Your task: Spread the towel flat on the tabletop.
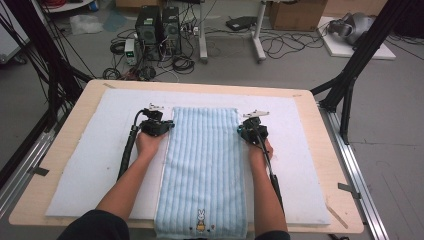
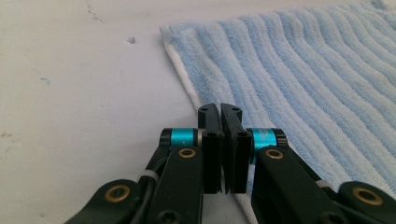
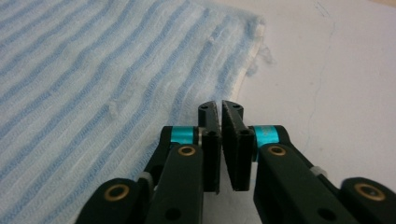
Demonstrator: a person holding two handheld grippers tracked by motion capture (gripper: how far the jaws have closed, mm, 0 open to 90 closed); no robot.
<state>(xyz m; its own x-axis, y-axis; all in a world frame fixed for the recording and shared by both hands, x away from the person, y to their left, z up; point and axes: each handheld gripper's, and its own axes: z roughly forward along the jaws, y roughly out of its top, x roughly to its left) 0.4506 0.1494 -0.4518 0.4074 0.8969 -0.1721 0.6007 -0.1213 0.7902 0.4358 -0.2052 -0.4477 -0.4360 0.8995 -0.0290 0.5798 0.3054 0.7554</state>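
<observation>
The towel (image 1: 202, 170) lies flat and full length on the surface's white mat (image 1: 90, 165), nothing folded yet, while the left tool (image 1: 167, 126) and right tool (image 1: 241, 131), jaws closed, seem to pinch its side edges near the far corners.

One towel (image 1: 202, 165), blue-striped, with one rabbit (image 1: 201, 219) stitched near its close end; one white mat (image 1: 95, 165) under it; one wooden table (image 1: 65, 145); two grippers, left (image 1: 159, 126) and right (image 1: 248, 131), each with two black jaws pressed together; two forearms; on the floor beyond, two black computer towers (image 1: 157, 25) and two cardboard boxes (image 1: 297, 14).
</observation>
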